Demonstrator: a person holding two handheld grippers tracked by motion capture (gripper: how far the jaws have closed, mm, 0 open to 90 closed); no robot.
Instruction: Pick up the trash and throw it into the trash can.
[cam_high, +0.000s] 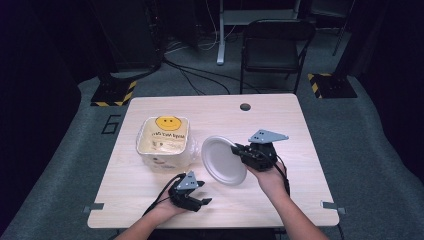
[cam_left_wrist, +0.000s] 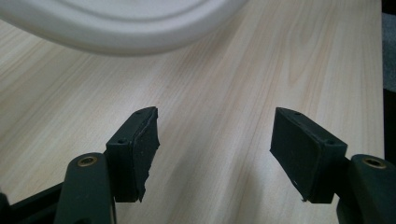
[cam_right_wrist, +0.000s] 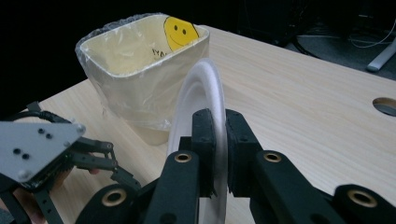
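High view: a person's two forearms come in from the bottom edge over a pale wooden tabletop (cam_high: 280, 200), each hand carrying a set of black tongs. The right tongs (cam_high: 235, 148) are pinched on the rim of a white paper plate (cam_high: 220, 160), which is tilted up on edge, its face turned toward the left side of the picture. Whether its lower edge touches the wood cannot be told from here. Just left of the plate stands a cream tub lined with clear plastic film (cam_high: 162, 142), a yellow smiley sticker (cam_high: 168, 122) at its far rim.

The left tongs (cam_high: 200, 194) sit low near the front edge of the tabletop, close to the plate's lower edge but apart from it.

Left gripper view: the left tongs (cam_left_wrist: 215, 144) are spread wide, with bare wood between the pads (the left pad's rubber looks ragged at its edge), and the plate's white rim (cam_left_wrist: 126, 32) curves across the top.

Right gripper view: the right tongs (cam_right_wrist: 220, 154) are pressed against both faces of the plate (cam_right_wrist: 201, 93), seen nearly edge-on, with the tub (cam_right_wrist: 140, 88) behind it and the left hand's tongs (cam_right_wrist: 122, 178) at lower left.
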